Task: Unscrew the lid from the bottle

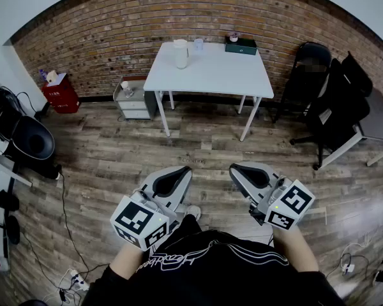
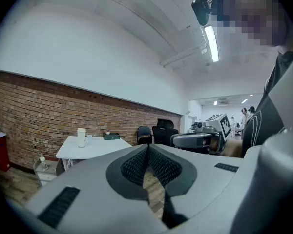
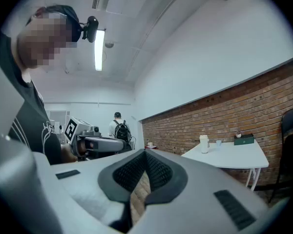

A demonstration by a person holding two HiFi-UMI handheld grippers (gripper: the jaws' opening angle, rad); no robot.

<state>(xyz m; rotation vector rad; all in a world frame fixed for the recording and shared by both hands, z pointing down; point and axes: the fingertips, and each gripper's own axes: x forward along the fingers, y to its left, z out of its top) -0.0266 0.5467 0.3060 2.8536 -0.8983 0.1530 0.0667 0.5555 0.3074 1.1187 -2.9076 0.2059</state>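
**Booth:** What have you got in hand right now?

**Me:** Nothing at all. My left gripper is pinched fully closed on empty air. My right gripper is the same, pads together with nothing between them. I'm holding both low, close to my body, pointing roughly level at the far wall. I'd call that a carrying pose, since nothing is within reach.

**Booth:** And the bottle?

**Me:** Well apart from me, across the wooden floor. It's on the far-left part of the white table, which stands by the brick wall. The bottle is upright, tall and pale, white or cream. Its lid is the same pale colour and looks seated on top. A small clear cup sits just to its right, and a dark green box sits at the table's far-right corner.

**Booth:** So the unscrewing?

**Me:** Not begun, by my reading. I reckon I have to get to the table first. Then one gripper steadies the body while the other takes the lid.
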